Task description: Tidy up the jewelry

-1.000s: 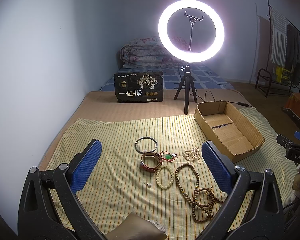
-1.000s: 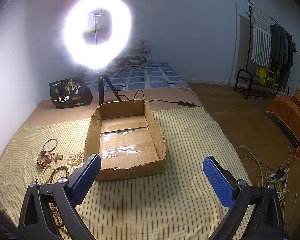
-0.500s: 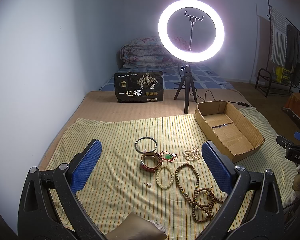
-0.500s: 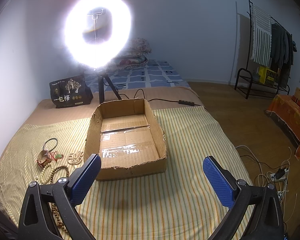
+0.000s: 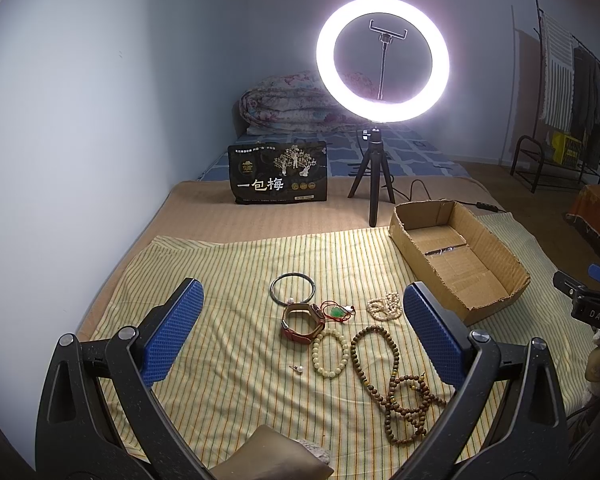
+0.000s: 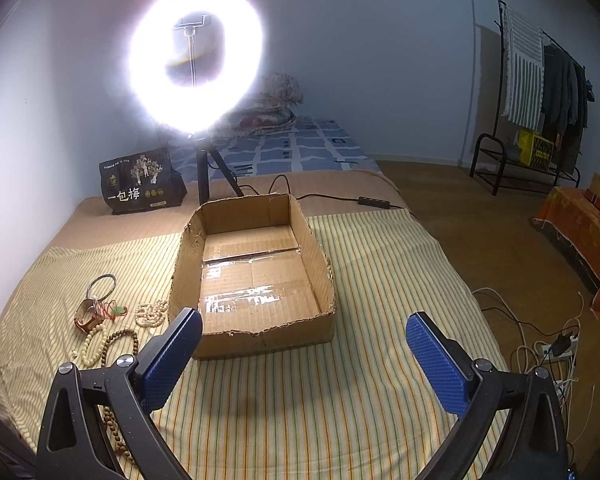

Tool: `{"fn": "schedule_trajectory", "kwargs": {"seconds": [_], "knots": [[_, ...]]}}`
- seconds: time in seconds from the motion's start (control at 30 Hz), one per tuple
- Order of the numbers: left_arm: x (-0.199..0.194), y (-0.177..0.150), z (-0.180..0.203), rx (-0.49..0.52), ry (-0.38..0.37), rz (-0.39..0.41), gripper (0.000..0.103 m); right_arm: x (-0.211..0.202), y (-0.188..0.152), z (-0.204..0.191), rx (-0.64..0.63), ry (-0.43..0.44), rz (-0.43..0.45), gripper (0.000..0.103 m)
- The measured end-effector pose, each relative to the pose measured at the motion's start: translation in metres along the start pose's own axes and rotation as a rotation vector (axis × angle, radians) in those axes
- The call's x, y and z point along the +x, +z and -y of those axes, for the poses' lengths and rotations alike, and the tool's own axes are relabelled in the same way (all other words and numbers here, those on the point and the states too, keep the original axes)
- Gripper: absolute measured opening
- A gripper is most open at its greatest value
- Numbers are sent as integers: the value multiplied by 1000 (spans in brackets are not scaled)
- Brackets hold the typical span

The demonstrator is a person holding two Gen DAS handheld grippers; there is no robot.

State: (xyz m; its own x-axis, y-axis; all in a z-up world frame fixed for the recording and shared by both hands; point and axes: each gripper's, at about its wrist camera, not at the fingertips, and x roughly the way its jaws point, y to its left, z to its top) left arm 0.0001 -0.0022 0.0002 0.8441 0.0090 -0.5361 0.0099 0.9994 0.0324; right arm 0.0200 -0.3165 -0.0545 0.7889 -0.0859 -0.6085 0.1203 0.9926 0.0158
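Observation:
Jewelry lies on a striped yellow cloth: a dark bangle, a brown leather watch, a red cord with a green pendant, a white pearl strand, a cream bead bracelet, long brown wooden beads and a small pearl stud. My left gripper is open and empty, hovering above them. An empty cardboard box stands to their right. My right gripper is open and empty, in front of the box. The jewelry also shows in the right wrist view.
A lit ring light on a tripod and a black printed bag stand behind the cloth. A folded quilt lies further back. Cables and a power strip lie on the floor at right. A clothes rack stands by the wall.

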Motion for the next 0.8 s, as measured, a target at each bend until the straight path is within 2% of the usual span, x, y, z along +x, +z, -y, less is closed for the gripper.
{"fn": "schedule_trajectory", "kwargs": {"seconds": [0.5,0.8], "knots": [[8,-8,-2,-1,10,-6,102,2,2,-7,-5,19,-18,103],[21,-8,-16,-15,26,-59,102,5,1,-18,-49,69,-30,103]]}}
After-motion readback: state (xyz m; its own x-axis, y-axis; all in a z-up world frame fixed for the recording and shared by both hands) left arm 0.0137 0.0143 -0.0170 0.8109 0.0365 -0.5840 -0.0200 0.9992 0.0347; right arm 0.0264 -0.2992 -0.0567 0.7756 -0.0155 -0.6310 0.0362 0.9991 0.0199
